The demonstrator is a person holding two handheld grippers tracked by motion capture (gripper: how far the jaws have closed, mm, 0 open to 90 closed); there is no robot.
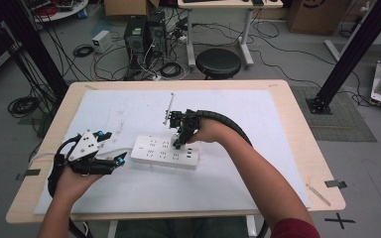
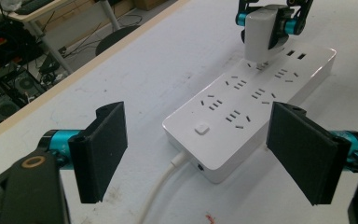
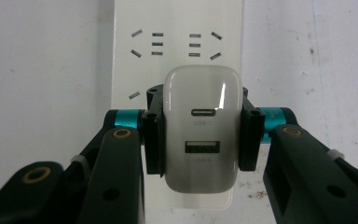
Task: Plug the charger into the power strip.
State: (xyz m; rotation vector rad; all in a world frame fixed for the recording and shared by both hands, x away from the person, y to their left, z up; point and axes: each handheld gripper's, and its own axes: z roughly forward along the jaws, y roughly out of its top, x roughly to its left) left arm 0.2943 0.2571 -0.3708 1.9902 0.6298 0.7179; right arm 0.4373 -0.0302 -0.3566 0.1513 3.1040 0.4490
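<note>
A white power strip (image 1: 164, 152) lies across the middle of the white mat, its cord (image 2: 161, 186) leaving the near end. My right gripper (image 1: 178, 144) points down over the strip's right half, shut on a white USB charger (image 3: 203, 126). The pads clamp the charger's two sides, and its USB ports face the camera. The charger (image 2: 259, 37) stands upright with its base at a socket of the strip (image 2: 242, 121); I cannot tell whether its prongs are in. My left gripper (image 1: 114, 161) rests at the strip's left end, jaws wide open and holding nothing, pads (image 2: 100, 149) on either side of the switch end.
A thin metal rod (image 1: 169, 106) lies on the mat behind the right gripper. The mat (image 1: 258, 114) covers most of the wooden table (image 1: 297, 124). A black stool (image 1: 218, 62) and computer towers (image 1: 144, 34) stand on the floor beyond the far edge.
</note>
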